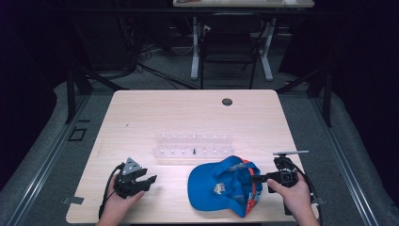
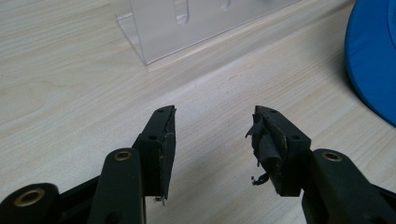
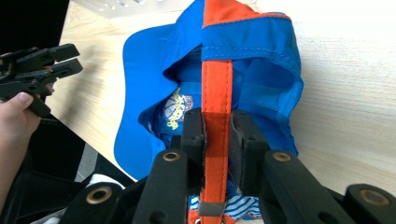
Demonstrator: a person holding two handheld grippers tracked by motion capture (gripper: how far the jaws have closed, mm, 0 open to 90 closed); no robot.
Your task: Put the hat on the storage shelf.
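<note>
A blue cap (image 1: 221,186) with an orange back strap (image 3: 216,88) lies on the wooden table (image 1: 164,108) near its front edge, right of centre. My right gripper (image 1: 256,179) reaches in from the right, and in the right gripper view its jaws (image 3: 216,128) are pinched on the orange strap at the cap's rear. My left gripper (image 1: 147,181) rests to the left of the cap, apart from it, held by a hand. Its jaws (image 2: 214,126) stand open over bare wood, with the cap's blue edge (image 2: 373,56) off to the right.
A clear plastic rack (image 1: 193,146) with small pegs stands just behind the cap; its corner (image 2: 187,23) is ahead of the left gripper. A round cable hole (image 1: 227,101) sits near the table's far edge. A chair (image 1: 230,47) stands beyond the table.
</note>
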